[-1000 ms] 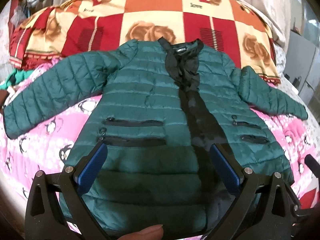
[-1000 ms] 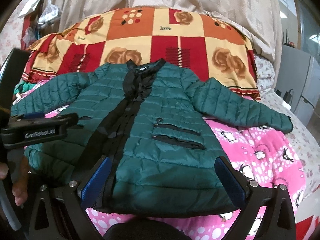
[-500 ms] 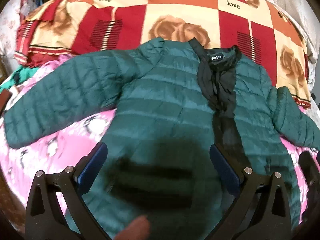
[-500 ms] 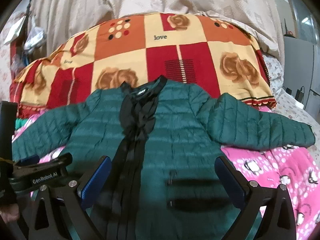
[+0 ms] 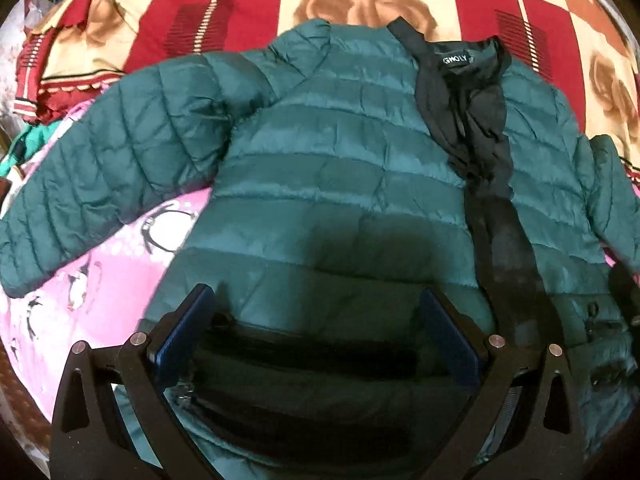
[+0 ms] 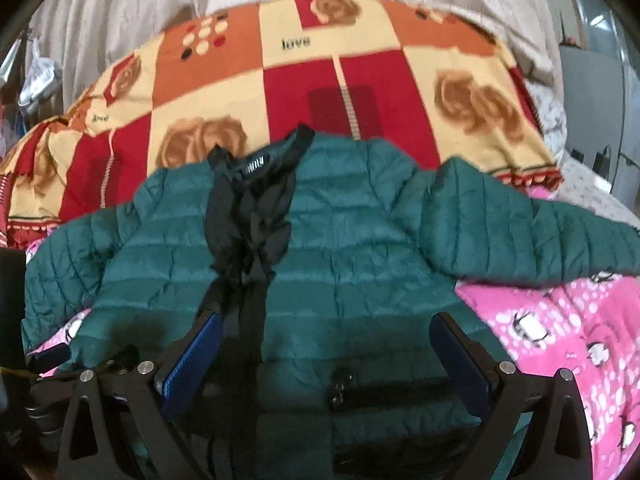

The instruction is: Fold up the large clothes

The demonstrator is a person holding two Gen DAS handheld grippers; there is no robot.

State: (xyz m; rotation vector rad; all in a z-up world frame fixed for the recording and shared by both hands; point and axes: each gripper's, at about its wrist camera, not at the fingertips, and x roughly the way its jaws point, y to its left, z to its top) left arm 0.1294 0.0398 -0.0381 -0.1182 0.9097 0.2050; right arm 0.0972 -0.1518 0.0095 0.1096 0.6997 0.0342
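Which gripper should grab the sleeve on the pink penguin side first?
Probably the right gripper. The right wrist view shows that sleeve spread on the pink penguin blanket off its right side. Both grippers are open over the green jacket.

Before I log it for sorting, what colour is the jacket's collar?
Black collar, clearest in the left wrist view.

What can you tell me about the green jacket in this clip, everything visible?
The green jacket is a dark teal quilted puffer with a shiny shell, lying face up and flat, unfolded, on the pink penguin-print sheet. Both sleeves are spread outward. A black ruffled placket runs down the front from a labelled collar; black-trimmed zip pockets sit low. Its collar end overlaps the rose-patterned quilt.
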